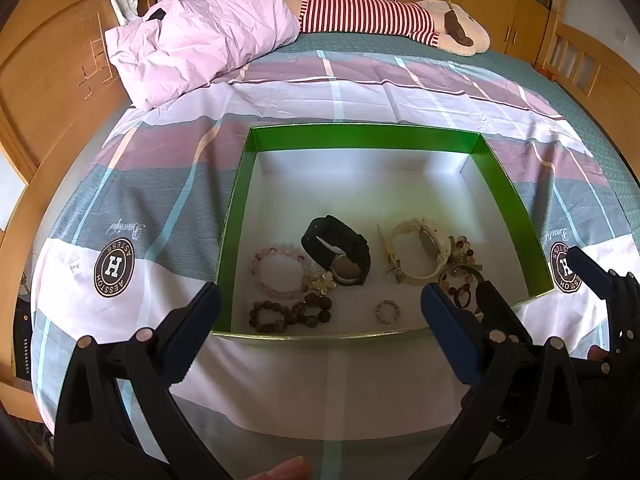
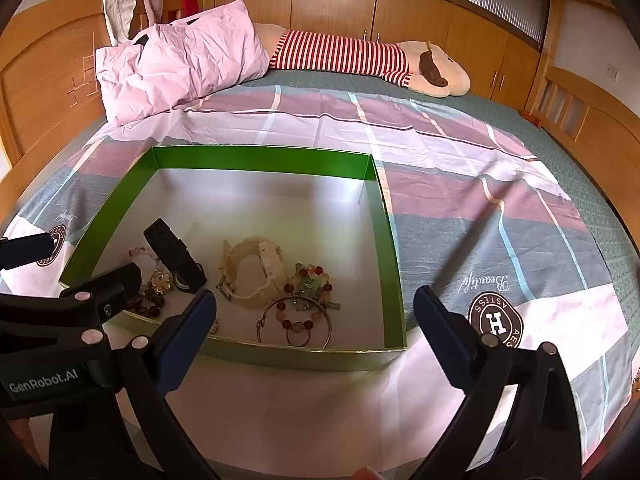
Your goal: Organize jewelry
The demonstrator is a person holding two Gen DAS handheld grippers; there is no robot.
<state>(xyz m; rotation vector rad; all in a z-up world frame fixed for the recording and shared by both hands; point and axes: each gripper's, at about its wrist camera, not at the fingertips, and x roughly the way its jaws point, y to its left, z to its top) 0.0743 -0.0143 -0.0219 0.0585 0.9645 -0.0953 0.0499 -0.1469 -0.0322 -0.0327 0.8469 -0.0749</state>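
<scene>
Left hand-held gripper (image 1: 320,316): fingers spread wide, empty, poised over the near rim of the green box (image 1: 236,208). Right hand-held gripper (image 2: 314,312): likewise spread wide, nothing pinched, hovering at the box's near right corner. Both close to the front wall, neither touching any piece.

All visible jewelry lying inside the box on its white floor, bunched toward the near side: black watch (image 1: 338,250), cream watch (image 1: 418,250), pink bead bracelet (image 1: 280,270), dark bead bracelet (image 1: 290,314), flower charm (image 1: 323,281), small ring (image 1: 387,312), and a mixed bead cluster (image 1: 460,256) at the right. Box resting on the plaid bedsheet (image 1: 152,184), pink pillow (image 1: 200,36) and striped plush toy (image 1: 384,18) well beyond.

Step in hand, by judgement: either a pause between pieces or the end of gathering; nothing seen loose on the sheet. Next move likely calling for a descent into the box and a narrow pinch on one strap or bead string, taking care not to drag neighbours lying in contact.

Left wrist view: clear look at the small ring and the dark beads. Right wrist view: those mostly hidden behind gripper fingers, but a thin metal bangle (image 2: 296,322) plainly shown near the front wall, barely legible from the left.
</scene>
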